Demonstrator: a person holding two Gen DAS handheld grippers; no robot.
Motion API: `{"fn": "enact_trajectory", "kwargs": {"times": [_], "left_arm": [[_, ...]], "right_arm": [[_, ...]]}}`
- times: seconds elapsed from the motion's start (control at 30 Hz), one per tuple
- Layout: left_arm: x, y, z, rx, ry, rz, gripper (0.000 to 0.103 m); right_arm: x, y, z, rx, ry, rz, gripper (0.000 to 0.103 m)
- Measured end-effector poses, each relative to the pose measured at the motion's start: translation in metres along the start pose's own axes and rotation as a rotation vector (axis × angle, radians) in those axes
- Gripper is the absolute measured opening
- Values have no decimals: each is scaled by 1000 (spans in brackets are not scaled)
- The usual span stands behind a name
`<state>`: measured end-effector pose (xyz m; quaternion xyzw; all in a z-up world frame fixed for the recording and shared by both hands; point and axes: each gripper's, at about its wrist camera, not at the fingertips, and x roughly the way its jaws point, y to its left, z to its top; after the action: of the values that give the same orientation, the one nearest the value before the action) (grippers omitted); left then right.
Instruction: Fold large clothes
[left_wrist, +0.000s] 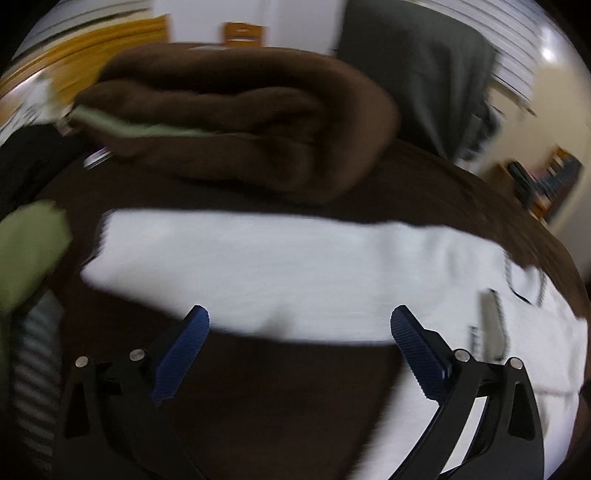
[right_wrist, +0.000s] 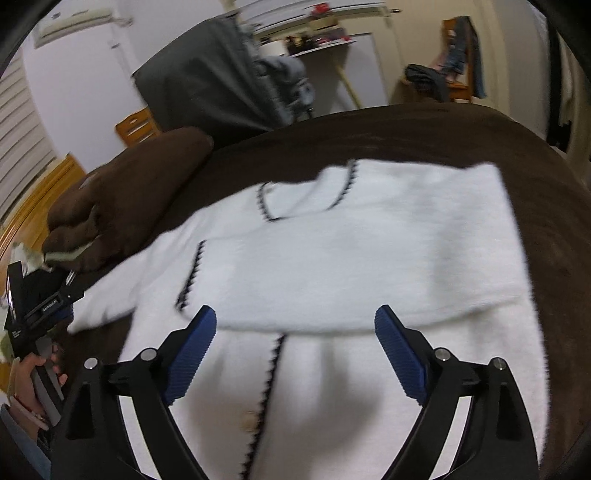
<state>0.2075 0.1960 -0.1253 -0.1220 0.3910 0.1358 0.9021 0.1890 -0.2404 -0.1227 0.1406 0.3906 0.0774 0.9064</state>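
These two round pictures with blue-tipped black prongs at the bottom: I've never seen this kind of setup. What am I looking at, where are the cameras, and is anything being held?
No robot here: a person carries a hand-held gripper in each hand, and each has a wide-angle camera looking forward along its two fingers. The black prongs with blue pads are those fingers.

One picture is from the left hand-held gripper, the other from the right hand-held gripper. In the right view, the person's hand shows at the left edge, holding the other tool.

Below them lies a white cardigan with dark trim, partly folded, on a brown blanket. A rolled brown cover sits behind it, and some green cloth lies at the left edge.

Both pairs of jaws stand wide open, with nothing gripped. The pictures are blurred by movement.
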Motion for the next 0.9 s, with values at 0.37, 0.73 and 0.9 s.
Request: {"fn": "enact_trajectory", "kwargs": {"times": [0.37, 0.73, 0.9], "left_arm": [[35, 94, -26, -236, 97, 84, 95], [67, 137, -30, -420, 62, 10, 96], [79, 147, -14, -439, 36, -5, 96]], "right_arm": [[24, 68, -7, -132, 53, 44, 87], [47, 93, -14, -188, 77, 27, 87], [70, 112, -18, -206, 104, 39, 87]]}}
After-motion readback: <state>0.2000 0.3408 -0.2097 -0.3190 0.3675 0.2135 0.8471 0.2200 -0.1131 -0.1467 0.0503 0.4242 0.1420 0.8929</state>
